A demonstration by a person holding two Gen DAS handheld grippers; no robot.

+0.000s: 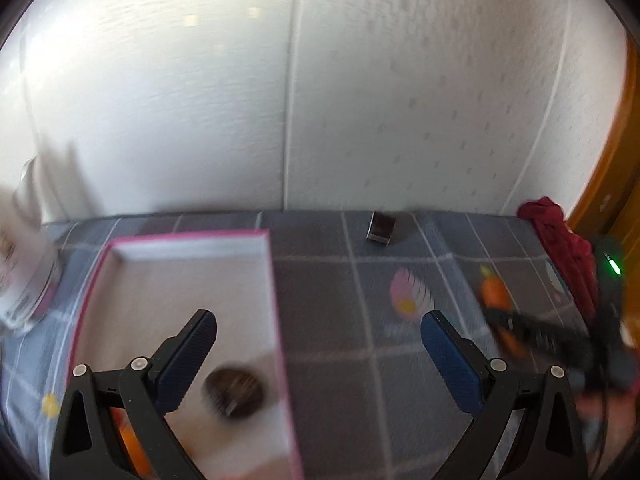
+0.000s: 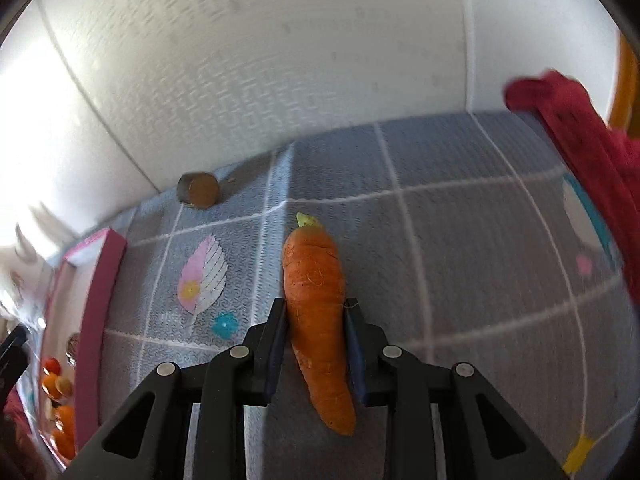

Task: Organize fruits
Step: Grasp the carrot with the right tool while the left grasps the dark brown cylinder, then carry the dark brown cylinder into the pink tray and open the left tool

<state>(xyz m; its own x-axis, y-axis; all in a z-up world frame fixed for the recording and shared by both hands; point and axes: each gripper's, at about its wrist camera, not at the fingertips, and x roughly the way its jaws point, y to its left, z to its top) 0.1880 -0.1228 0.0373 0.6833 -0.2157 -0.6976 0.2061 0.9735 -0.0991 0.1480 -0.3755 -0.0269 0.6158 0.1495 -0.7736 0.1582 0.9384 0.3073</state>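
Observation:
My right gripper (image 2: 316, 316) is shut on an orange carrot (image 2: 318, 308) that lies lengthwise between its fingers on the checked blue-grey cloth, green stub pointing away. In the left wrist view the carrot (image 1: 495, 292) and the right gripper (image 1: 520, 328) show blurred at the right. My left gripper (image 1: 318, 334) is open and empty, its left finger over a pink-edged white box (image 1: 188, 288). A dark round fruit (image 1: 234, 392) lies in the box near its front right corner. The box (image 2: 100, 304) also shows at the left of the right wrist view, with small orange fruits (image 2: 60, 412) beside it.
A small dark cylinder (image 1: 380, 228) lies by the white wall; it shows in the right view (image 2: 199, 190) too. A red cloth (image 2: 580, 152) hangs at the right edge. A white container (image 1: 24, 280) stands left of the box.

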